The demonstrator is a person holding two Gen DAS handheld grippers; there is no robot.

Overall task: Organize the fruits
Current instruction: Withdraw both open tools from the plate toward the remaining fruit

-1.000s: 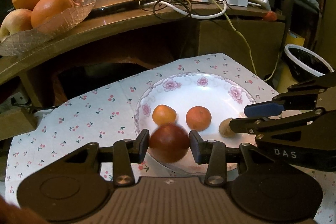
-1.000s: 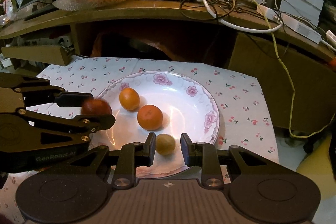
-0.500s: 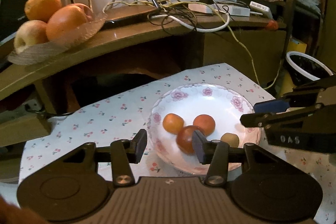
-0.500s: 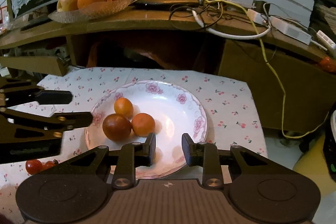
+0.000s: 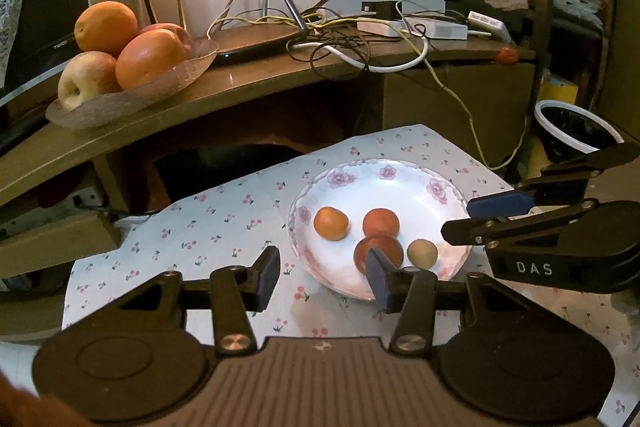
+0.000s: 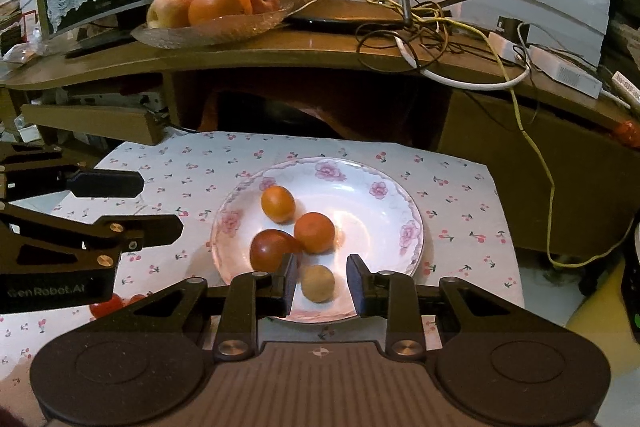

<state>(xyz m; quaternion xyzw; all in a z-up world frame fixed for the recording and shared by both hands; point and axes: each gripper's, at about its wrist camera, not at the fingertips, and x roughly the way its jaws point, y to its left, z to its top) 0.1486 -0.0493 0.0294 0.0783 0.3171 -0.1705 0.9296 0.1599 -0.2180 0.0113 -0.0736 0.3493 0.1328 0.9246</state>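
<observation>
A white flowered plate (image 5: 384,169) (image 6: 328,166) lies on the cherry-print cloth. It holds an orange (image 5: 330,223) (image 6: 278,203), a tangerine (image 5: 381,222) (image 6: 314,232), a dark red fruit (image 5: 380,247) (image 6: 269,246) and a small tan fruit (image 5: 422,253) (image 6: 318,283). My left gripper (image 5: 322,277) (image 6: 132,203) is open and holds nothing, hovering by the plate's near left rim. My right gripper (image 6: 322,283) (image 5: 480,219) is open. The tan fruit shows in the gap between its fingers without touching them.
A glass dish of oranges and apples (image 5: 120,51) (image 6: 212,3) stands on the wooden shelf behind, beside a router and tangled cables (image 5: 340,43). Cherry tomatoes (image 6: 106,307) lie on the cloth at the left. A black bin with a white rim (image 5: 576,127) stands to the right.
My left gripper opened and let the dark red fruit go onto the plate. Both grippers then drew back from the plate, the left one toward the left.
</observation>
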